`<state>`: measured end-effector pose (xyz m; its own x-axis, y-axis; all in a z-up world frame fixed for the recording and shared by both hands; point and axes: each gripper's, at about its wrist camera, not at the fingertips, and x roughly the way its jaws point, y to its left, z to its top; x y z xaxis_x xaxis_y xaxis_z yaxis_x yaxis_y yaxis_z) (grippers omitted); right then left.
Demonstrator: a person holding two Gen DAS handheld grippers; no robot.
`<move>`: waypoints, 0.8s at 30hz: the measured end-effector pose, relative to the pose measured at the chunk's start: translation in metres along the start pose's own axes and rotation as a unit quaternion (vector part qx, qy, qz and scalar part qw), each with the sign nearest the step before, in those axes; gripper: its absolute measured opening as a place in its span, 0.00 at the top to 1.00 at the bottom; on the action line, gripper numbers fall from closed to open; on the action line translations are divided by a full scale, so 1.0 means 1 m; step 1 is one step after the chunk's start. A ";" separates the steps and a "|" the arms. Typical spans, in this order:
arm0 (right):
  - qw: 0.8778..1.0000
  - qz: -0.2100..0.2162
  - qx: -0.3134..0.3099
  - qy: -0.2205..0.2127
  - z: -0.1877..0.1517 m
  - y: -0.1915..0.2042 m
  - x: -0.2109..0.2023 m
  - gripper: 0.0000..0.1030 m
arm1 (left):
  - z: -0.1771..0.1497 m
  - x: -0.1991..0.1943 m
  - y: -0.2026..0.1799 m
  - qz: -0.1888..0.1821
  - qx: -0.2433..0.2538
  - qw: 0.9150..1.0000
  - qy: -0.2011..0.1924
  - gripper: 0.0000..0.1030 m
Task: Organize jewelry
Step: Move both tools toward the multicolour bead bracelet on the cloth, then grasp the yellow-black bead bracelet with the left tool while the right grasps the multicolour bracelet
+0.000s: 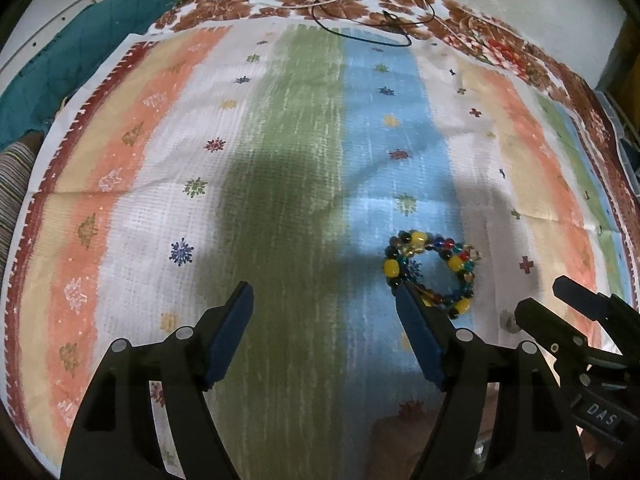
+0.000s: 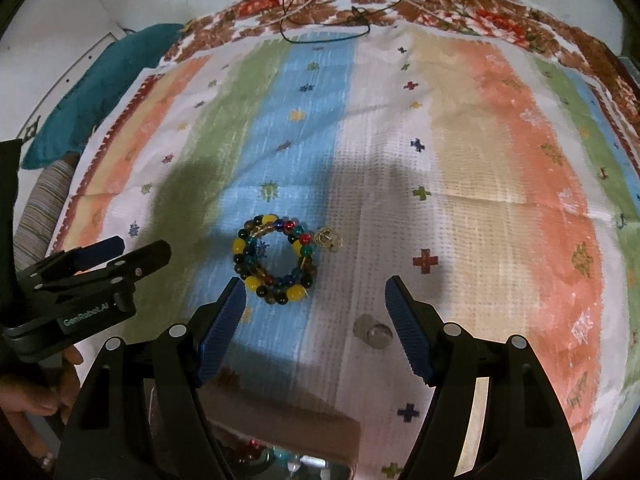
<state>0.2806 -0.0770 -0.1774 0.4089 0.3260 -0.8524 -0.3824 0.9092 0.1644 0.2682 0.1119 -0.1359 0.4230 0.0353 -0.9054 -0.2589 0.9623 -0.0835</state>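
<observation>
Both tools sit closest to the lens: left tool (image 1: 324, 292) spread, nothing between its pads; right tool (image 2: 314, 286) spread too, also empty. No earlier view here, so I only report them as wide apart.

Striped cloth (image 1: 300, 140) covers what looks like a bed; I can't confirm the surface under it. Black cord (image 1: 360, 28) lies at 12 o'clock by the floral edge, well clear of the work.

Beaded bracelet (image 2: 276, 264) lies flat on the blue stripe. In the right view it sits at 11 o'clock off the right tool's gap, just beside the left pad, not between them. In the left view it's at 3 o'clock, touching or overlapping the right pad; can't tell which. Small gold ring-like piece (image 2: 327, 239) lies just beside the bracelet at its 2 o'clock. Clear bead or stud (image 2: 376, 334) near the right pad.

My read: approach step, nothing picked yet. Next move needs one tool centred over the bracelet rim, then a pinch.
</observation>
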 end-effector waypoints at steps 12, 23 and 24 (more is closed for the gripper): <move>0.999 -0.009 -0.027 0.027 0.018 0.008 0.036 0.30 | 0.009 0.018 0.007 -0.004 -0.002 1.000 0.007 0.29; 0.999 0.014 -0.012 0.045 0.031 0.003 0.054 0.50 | 0.012 0.029 0.007 -0.001 0.006 1.000 0.011 0.29; 0.998 0.015 -0.013 0.051 0.032 0.003 0.056 0.53 | 0.012 0.030 0.007 0.000 0.008 1.000 0.012 0.29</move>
<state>0.3288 -0.0481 -0.2090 0.3106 0.3236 -0.8938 -0.4144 0.8923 0.1790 0.2897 0.1229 -0.1585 0.4013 0.0284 -0.9155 -0.2454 0.9663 -0.0776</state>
